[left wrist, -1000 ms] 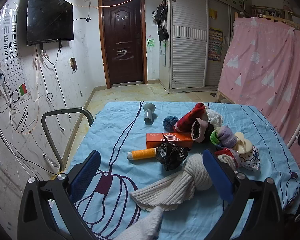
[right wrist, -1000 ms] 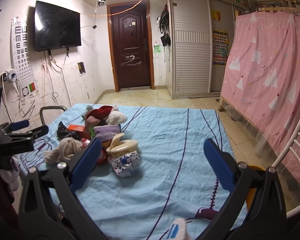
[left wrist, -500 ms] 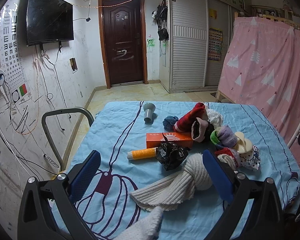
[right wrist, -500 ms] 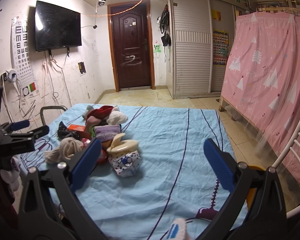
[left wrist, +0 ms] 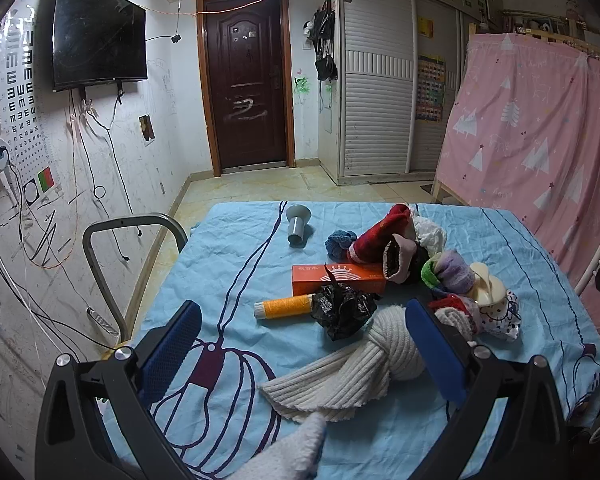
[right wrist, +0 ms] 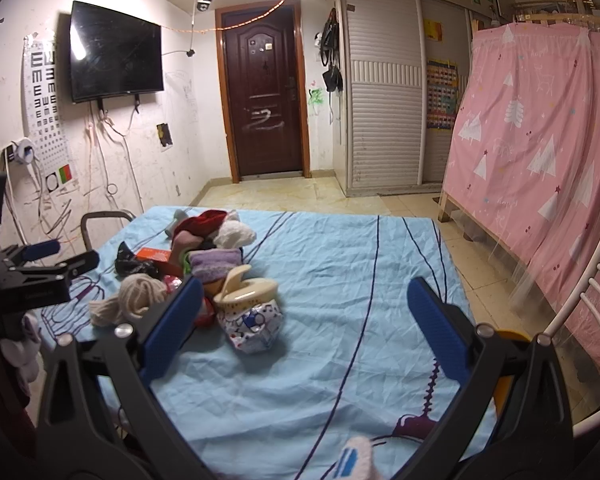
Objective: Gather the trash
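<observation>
Trash first: crumpled black plastic bag (left wrist: 342,312) sitting on the blue bedsheet (left wrist: 236,256), ahead of the left gripper (left wrist: 300,344) and a touch right of its centre line, clear of both fingers. Touching the bag's left edge, an orange spool of thread (left wrist: 284,306), long axis running left to right across the approach; just behind, an orange cardboard box (left wrist: 340,278) lying the same way. Between bag and fingers, a knotted cream ribbed cloth (left wrist: 364,360), soft and bulky, its knot just beside the right blue pad. Left fingers spread wide, pinching nothing. Right gripper (right wrist: 300,324) likewise spread and empty, pointing over bare sheet, with a cream plastic scoop (right wrist: 248,286) and a patterned cloth bundle (right wrist: 252,326) just beside its left finger; bag (right wrist: 134,266) well off to its left from there. Left hand judged the nearer one for the bag. Thin, crinkly, shapeless film, likely to squash flat in a pinch; socks and knitwear heaped to the right, soft and easy to snag
</observation>
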Demonstrator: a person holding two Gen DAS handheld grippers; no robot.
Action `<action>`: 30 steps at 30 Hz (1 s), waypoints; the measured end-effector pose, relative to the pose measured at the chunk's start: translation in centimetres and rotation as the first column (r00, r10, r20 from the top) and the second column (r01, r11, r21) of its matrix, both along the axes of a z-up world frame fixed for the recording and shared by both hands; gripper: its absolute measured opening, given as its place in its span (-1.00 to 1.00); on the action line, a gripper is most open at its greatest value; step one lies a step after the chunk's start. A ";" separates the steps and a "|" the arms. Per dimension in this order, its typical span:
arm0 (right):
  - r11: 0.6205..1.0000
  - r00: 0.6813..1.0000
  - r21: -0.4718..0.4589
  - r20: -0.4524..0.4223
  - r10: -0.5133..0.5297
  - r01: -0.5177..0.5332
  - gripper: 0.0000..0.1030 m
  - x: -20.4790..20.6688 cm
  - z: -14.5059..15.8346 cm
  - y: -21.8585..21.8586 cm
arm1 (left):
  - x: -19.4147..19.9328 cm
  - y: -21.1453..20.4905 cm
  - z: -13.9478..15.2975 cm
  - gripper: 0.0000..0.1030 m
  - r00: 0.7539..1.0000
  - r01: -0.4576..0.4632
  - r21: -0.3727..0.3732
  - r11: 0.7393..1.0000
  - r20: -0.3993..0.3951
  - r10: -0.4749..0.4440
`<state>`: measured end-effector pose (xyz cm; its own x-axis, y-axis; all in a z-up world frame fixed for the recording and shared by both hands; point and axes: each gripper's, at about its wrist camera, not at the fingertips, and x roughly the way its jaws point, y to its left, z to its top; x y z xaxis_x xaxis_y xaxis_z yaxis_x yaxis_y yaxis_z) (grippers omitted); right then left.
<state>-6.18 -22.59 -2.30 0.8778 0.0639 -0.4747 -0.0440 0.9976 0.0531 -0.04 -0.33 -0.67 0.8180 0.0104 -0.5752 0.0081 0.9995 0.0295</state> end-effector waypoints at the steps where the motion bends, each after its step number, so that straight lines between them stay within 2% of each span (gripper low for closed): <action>1: 1.000 1.000 0.000 -0.001 0.000 0.000 0.91 0.1 0.0 -0.1 | 0.0 0.0 0.0 0.81 1.000 0.000 0.000 1.000 0.000 0.000; 8: 1.000 1.000 -0.002 -0.020 0.008 -0.008 0.91 0.3 -1.0 0.9 | 0.2 0.2 -0.4 0.81 1.000 0.001 0.003 1.000 -0.009 -0.001; 20: 0.997 0.993 -0.020 -0.097 0.073 -0.075 0.91 3.5 -3.3 2.5 | 1.2 0.6 -1.6 0.81 0.999 0.027 0.018 0.999 -0.036 -0.026; 26: 0.991 0.980 -0.009 -0.153 0.130 -0.133 0.91 5.6 -4.5 3.8 | 1.3 0.8 -2.0 0.81 0.992 0.108 0.034 0.994 -0.064 -0.106; 30: 0.985 0.968 -0.010 -0.188 0.166 -0.171 0.91 6.4 -5.2 4.5 | 0.8 0.9 -2.3 0.81 0.976 0.204 0.055 0.977 -0.089 -0.198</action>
<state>0.24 -18.13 -7.52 0.7516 0.1890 -0.6320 -0.2037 0.9777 0.0500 0.74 0.57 -3.02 0.7568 -0.1105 -0.6443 0.2136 0.9733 0.0840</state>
